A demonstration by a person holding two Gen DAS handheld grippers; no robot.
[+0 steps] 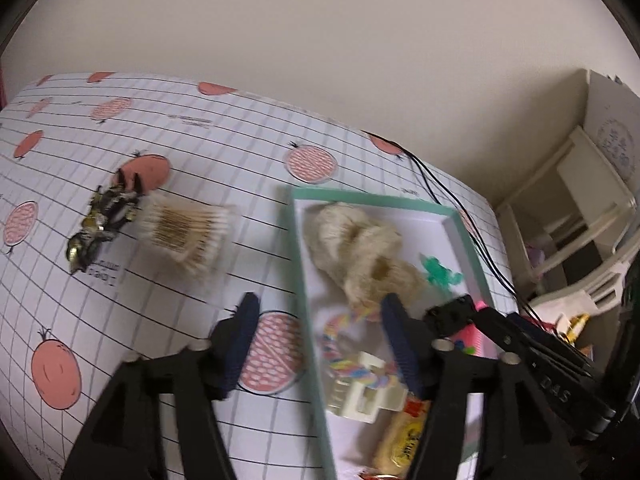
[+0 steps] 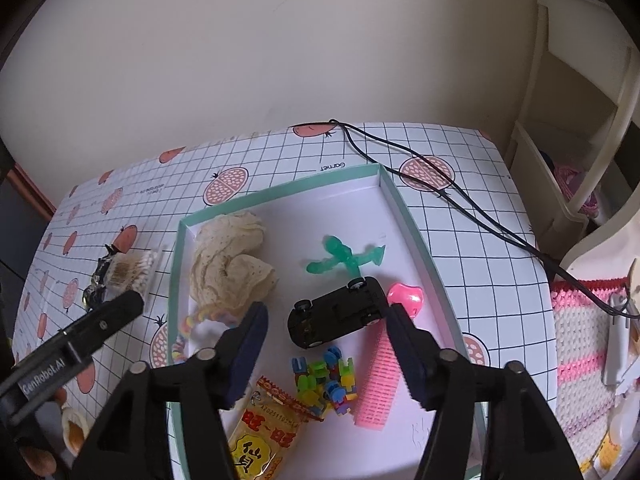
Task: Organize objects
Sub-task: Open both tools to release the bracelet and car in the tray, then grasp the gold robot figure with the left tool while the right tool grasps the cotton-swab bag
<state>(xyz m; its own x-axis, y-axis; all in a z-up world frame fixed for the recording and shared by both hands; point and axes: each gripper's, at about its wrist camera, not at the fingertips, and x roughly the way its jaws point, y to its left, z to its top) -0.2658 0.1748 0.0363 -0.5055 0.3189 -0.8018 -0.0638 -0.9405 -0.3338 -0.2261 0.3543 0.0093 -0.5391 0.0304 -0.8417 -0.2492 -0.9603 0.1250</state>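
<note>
Jaws: both grippers spread wide, holding nothing.
Cotton swabs [image 1: 186,236] and wrapped candy [image 1: 102,220] lie outside the tray [image 1: 308,300]; left gripper [image 1: 320,344] should approach squarely, lifting swabs gently.

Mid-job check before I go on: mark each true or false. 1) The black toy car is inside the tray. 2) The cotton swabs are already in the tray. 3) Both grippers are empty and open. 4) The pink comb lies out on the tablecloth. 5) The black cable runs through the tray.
1) True: the black toy car lies in the tray.
2) False: the cotton swabs lie on the tablecloth, left of the tray.
3) True: the left gripper and right gripper hold nothing, fingers spread.
4) False: the pink comb is in the tray.
5) False: the black cable stays outside it.
</note>
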